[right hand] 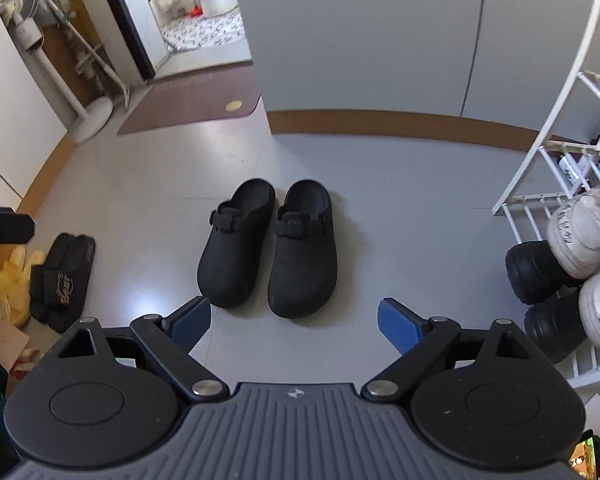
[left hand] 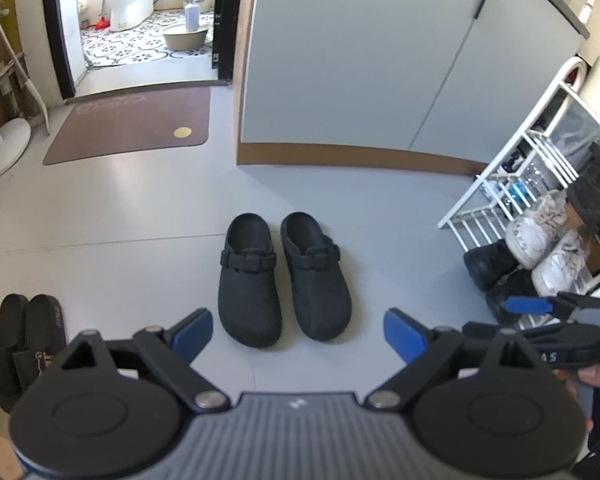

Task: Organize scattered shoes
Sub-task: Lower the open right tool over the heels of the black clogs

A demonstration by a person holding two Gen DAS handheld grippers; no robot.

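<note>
The pair of black clogs stands side by side in the middle of the grey floor, toes toward the cameras, and serves here as the landmark. Both grippers hover short of the toes with nothing held: the left gripper has its blue pads spread wide, and so does the right gripper. Neither touches a shoe.

Judging from how things lie, the clogs are already aligned, so the step in hand is either a finished placement or a choice of the next pair. To the left of the clogs, well apart, a pair of black slides lies close together beside something yellow. To the right of the clogs stands a white shoe rack carrying white sneakers stacked above dark chunky shoes.

If the clogs are to go to the rack, the next move calls for each gripper to close on one clog, probably at the heel rim or strap. The floor around the clogs is open on all sides. The rack's thin bars and the crowded lower shelf look like the tight spots.
</note>
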